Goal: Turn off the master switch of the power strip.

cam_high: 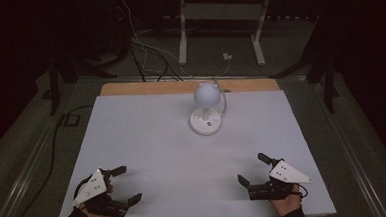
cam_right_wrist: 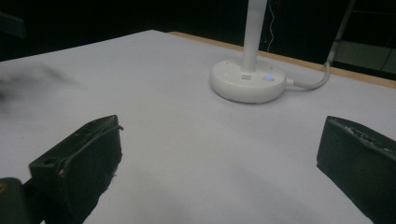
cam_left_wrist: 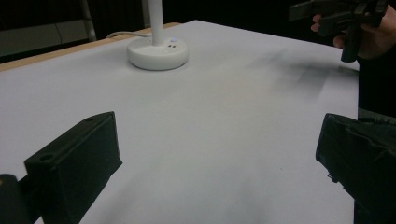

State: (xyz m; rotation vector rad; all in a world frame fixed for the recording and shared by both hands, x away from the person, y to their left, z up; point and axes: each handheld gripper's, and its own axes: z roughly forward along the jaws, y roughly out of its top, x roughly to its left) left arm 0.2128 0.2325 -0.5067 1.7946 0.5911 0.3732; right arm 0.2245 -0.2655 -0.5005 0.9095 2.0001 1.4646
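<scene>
A: Your left gripper [cam_high: 123, 183] sits at the near left corner of the white table [cam_high: 147, 141], jaws spread wide, nothing between them. Your right gripper [cam_high: 251, 170] at the near right corner, same: jaws wide apart, empty.

B: And the thing you'd go for?

A: The lamp [cam_high: 205, 108]. It stands toward the far edge, roughly mid-table, well apart from both grippers. Round base [cam_right_wrist: 247, 81], thin upright stem [cam_right_wrist: 254, 32], rounded head tipped over the base. A small light glows on the base.

B: Risks from here?

A: It looks top-heavy. Clip the stem or head on your way in and it likely tips or skids on the smooth top. Also watch the white cable [cam_right_wrist: 310, 83] running off the back of the base: drag the lamp toward you and the cable may pull taut and swing it round. The room is dim, so depth along the jaws is hard to judge; you could come in low and shove the base instead of pressing its buttons [cam_left_wrist: 172, 45]. The stem may be too thin and smooth for wide pads to hold.

B: Count?

A: One lamp, one cable, two grippers, one table. The white frame [cam_high: 221, 17] on the floor beyond: one
</scene>
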